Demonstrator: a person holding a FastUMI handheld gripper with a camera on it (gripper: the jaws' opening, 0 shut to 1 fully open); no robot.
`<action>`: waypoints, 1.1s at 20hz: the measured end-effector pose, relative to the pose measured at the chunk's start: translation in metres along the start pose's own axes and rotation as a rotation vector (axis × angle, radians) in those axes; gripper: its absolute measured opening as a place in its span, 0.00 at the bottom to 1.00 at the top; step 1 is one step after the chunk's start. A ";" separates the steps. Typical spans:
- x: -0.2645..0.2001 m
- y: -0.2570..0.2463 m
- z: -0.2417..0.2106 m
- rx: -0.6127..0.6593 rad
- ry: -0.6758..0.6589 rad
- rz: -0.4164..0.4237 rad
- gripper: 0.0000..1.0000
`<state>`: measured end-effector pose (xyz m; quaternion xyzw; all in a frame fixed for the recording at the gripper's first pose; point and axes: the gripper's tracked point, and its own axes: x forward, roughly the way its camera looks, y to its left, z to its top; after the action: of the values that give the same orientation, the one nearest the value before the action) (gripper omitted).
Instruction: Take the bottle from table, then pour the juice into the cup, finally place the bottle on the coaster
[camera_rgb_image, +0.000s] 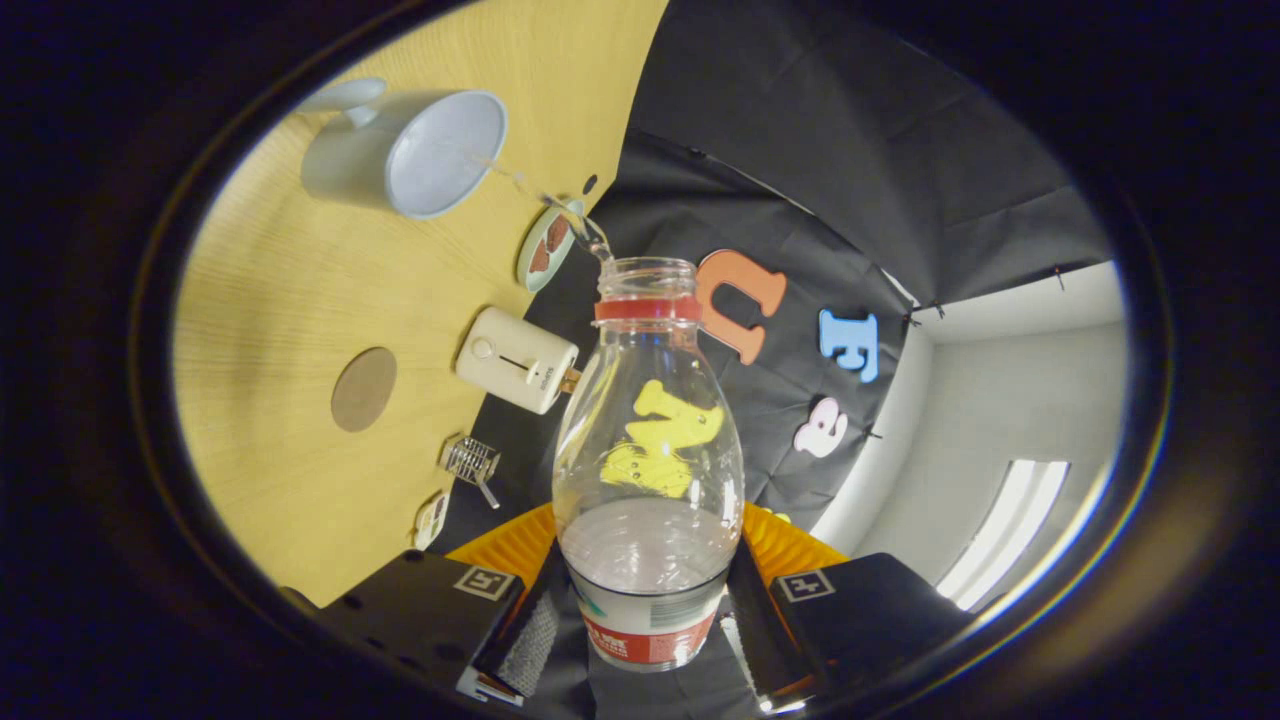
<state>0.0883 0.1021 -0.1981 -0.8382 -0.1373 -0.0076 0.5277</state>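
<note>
Clear plastic bottle (648, 440) sits clamped between both fingers of the gripper (648, 625), tilted; liquid streams from its open mouth toward the white cup (420, 155) beyond it; round brown coaster (363, 389) lies beside the bottle on the wooden table (270, 280).

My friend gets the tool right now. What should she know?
Tool: shut on the clear bottle, both fingers pressing its lower body. The bottle is tipped, cap off, and a thin stream runs from its mouth into the white cup on the wooden table.
Done: bottle picked up, pouring under way. Some liquid is left in the bottle.
Left: finish the pour, tip the bottle upright, then stand it on the round brown coaster, which lies bare on the table, nearer the tool than the cup.
</note>
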 end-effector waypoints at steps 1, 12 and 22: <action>0.000 0.000 0.002 -0.007 -0.003 0.001 0.80; 0.005 -0.016 0.013 -0.167 -0.039 -0.052 0.80; 0.010 -0.054 0.021 -0.275 -0.067 -0.132 0.80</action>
<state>0.0828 0.1449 -0.1584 -0.8914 -0.2073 -0.0330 0.4016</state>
